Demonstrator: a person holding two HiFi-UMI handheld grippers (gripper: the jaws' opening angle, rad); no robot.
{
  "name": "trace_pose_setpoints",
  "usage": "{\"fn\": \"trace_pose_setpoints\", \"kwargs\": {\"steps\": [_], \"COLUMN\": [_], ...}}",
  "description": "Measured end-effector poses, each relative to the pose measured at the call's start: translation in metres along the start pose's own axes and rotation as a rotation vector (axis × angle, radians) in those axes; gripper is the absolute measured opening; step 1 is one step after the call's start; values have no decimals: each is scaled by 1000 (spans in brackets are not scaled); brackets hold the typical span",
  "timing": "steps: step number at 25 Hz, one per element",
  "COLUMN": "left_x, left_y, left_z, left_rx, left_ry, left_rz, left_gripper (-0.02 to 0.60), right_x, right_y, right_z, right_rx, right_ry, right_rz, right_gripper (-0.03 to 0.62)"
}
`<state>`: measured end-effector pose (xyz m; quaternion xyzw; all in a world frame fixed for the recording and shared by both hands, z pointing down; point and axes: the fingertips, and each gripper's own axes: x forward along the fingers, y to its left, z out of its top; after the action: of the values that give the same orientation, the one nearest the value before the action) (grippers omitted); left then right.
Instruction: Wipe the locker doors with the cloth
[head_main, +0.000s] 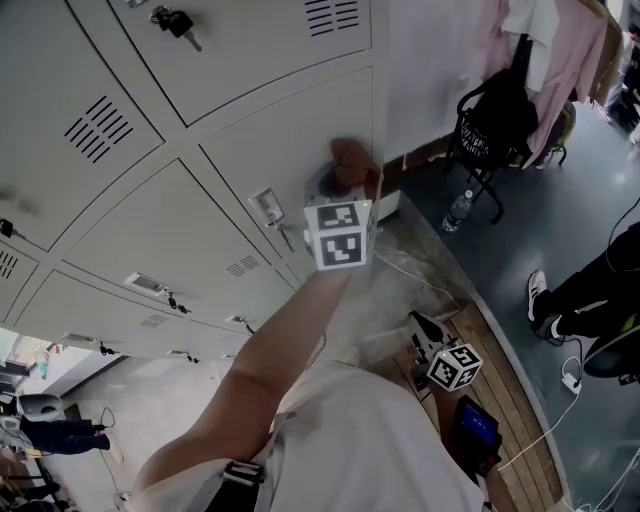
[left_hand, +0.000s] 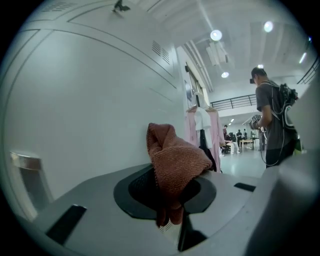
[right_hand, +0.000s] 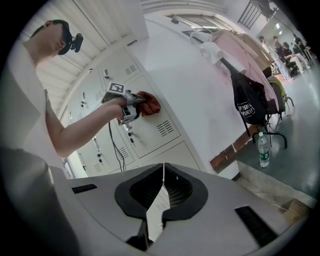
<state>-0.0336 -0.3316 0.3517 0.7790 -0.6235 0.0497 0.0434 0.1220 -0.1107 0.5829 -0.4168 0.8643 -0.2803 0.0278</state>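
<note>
Left tongs (left_hand: 169, 202): jaws clamped on the reddish-brown cloth (left_hand: 176, 159), which bunches up above the jaw tips. The bare left arm is stretched out and up, and the cloth lies against a pale grey locker door (head_main: 285, 135) near its right-hand edge, just beside the end of the locker bank. The door's latch plate (head_main: 266, 206) sits to the left of the cloth, apart from it.

Right tongs (right_hand: 162, 186): jaws drawn together, tips meeting, nothing between them. They are held low at the person's right side, well apart from the lockers and pointing toward them.

Surroundings: a black bag (head_main: 497, 118) on a chair stands by the wall, with pink garments (head_main: 565, 45) hanging above it and a water bottle (head_main: 456, 210) on the floor near it. A second person (left_hand: 272, 122) stands in the background of the left gripper view.
</note>
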Motion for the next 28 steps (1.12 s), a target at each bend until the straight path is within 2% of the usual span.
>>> {"fn": "trace_pose_setpoints", "kwargs": {"steps": [6, 12, 15, 18, 22, 28], "left_x": [-75, -151, -168, -157, -122, -59], "left_y": [71, 137, 160, 148, 114, 50], "left_z": [11, 13, 19, 25, 46, 64], "left_rx": [-35, 17, 50, 73, 90, 91], "left_ry": [-77, -130, -149, -156, -193, -189], "left_rz": [125, 318, 396, 369, 270, 100], "left_gripper": [77, 77, 77, 77, 77, 77], "right_x": [23, 40, 43, 44, 43, 20], "right_y": [17, 34, 37, 40, 40, 20], "right_z": [0, -8, -11, -13, -13, -10], "right_rx": [-30, -50, -55, -53, -51, -26], "right_ry": [45, 92, 105, 108, 93, 57], "right_rz": [88, 160, 175, 178, 165, 77], "right_gripper": [20, 20, 20, 20, 20, 20]}}
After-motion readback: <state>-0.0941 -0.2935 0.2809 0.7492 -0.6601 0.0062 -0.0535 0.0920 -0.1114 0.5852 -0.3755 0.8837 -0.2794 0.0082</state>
